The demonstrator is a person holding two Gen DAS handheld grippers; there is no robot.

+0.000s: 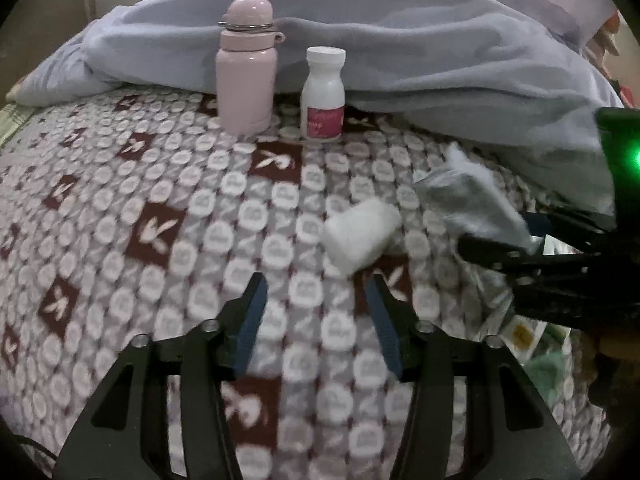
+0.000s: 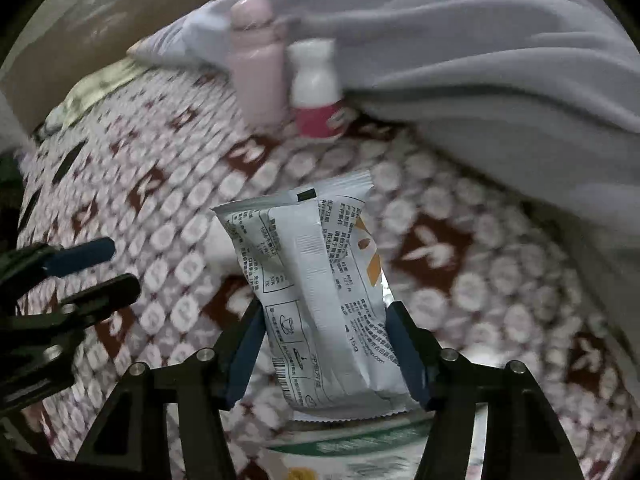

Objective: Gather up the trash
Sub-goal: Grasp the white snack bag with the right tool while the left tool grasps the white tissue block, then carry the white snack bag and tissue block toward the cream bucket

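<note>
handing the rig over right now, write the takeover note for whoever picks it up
Right tool: shut on a white printed snack wrapper, lifted off the patterned blanket.
Left tool: open, empty, just short of a crumpled white tissue wad lying on the blanket.
Also there: pink flask and white pill bottle standing upright by the blue duvet; probably not trash.
Done: wrapper picked up.
Left: grab the tissue wad, bin both. More packaging shows under the right tool; no bin in view.
</note>
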